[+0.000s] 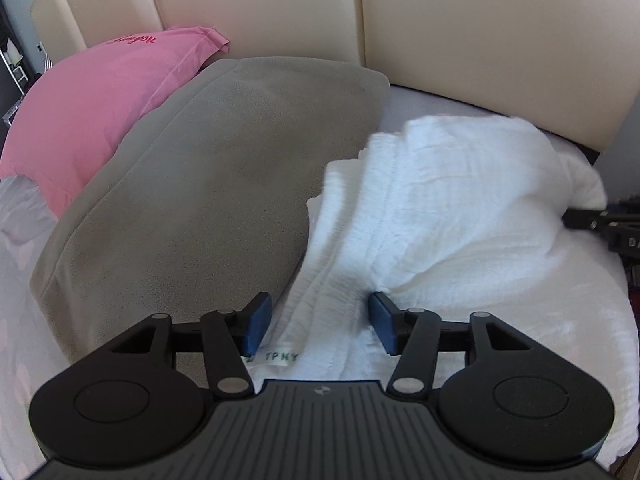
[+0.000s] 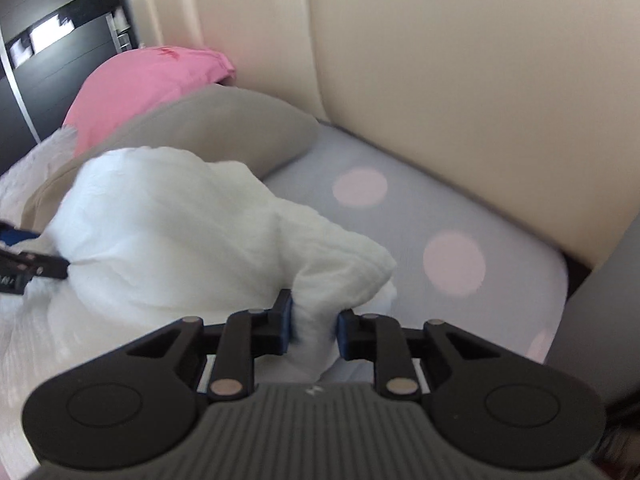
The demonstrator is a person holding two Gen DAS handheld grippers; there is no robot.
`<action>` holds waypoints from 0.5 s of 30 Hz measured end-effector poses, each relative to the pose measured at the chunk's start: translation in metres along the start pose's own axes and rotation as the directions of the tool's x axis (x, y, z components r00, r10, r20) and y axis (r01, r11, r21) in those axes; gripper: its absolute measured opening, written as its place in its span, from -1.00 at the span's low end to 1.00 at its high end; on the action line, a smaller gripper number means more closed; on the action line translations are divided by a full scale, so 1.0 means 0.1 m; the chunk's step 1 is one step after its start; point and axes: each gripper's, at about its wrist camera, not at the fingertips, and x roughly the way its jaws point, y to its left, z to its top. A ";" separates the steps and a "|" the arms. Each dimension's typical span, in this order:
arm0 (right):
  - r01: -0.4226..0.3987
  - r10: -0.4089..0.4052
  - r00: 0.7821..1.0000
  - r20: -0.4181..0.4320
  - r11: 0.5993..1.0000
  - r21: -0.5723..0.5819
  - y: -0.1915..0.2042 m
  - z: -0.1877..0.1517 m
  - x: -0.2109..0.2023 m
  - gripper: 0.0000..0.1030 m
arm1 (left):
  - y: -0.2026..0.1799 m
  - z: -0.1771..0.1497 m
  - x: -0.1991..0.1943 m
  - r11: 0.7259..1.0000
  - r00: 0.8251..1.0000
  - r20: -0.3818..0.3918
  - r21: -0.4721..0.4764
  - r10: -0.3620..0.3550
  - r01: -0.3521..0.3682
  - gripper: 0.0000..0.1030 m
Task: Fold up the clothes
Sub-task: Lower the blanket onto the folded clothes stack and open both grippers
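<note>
On bed w/ dotted sheet (image 2: 404, 216), white garment (image 1: 452, 208) is spread beside grey pillow (image 1: 200, 184); pink pillow (image 1: 100, 96) is tucked behind it, against cream headboard (image 1: 480, 20). Left gripper (image 1: 320, 326) is held w/ jaws spread wide over garment's ribbed edge, nothing pinched. Right gripper (image 2: 314, 328) is clamped on a bunched fold of garment, which is lifted off sheet.

Soft daylight fills the room, bright enough to wash out the white garment (image 1: 452, 200). Shadows stay faint. Both views bulge at their dark, rounded corners. The right wrist view is smeared, blurring the pink pillow (image 2: 148, 84).
</note>
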 end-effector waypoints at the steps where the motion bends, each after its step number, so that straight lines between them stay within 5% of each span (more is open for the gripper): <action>1: -0.012 0.013 1.000 -0.015 0.999 0.046 -0.07 -0.02 0.05 -0.51 | 0.00 -0.01 -0.02 1.000 1.000 0.008 -0.001 -0.004 0.004 0.04; 6: -0.025 0.027 1.000 -0.006 0.989 0.144 -0.26 0.07 -0.11 -0.15 | 0.01 -0.01 -0.29 1.000 0.996 0.094 0.019 0.005 -0.007 0.02; 10: 0.016 -0.021 0.995 0.099 0.998 0.053 -0.19 0.18 -0.55 -0.17 | 0.01 -0.02 -0.58 1.000 0.991 0.135 0.023 -0.007 0.004 -0.08; 12: -0.030 0.030 0.991 0.132 1.000 0.002 -0.07 0.28 -0.70 -0.24 | -0.02 -0.04 -0.69 1.000 0.990 0.142 0.027 -0.016 0.012 -0.41; 15: -0.098 0.108 0.985 0.133 0.992 -0.080 0.22 0.42 -0.66 -0.46 | -0.07 -0.10 -0.80 1.000 0.986 0.165 0.019 -0.007 0.004 -0.43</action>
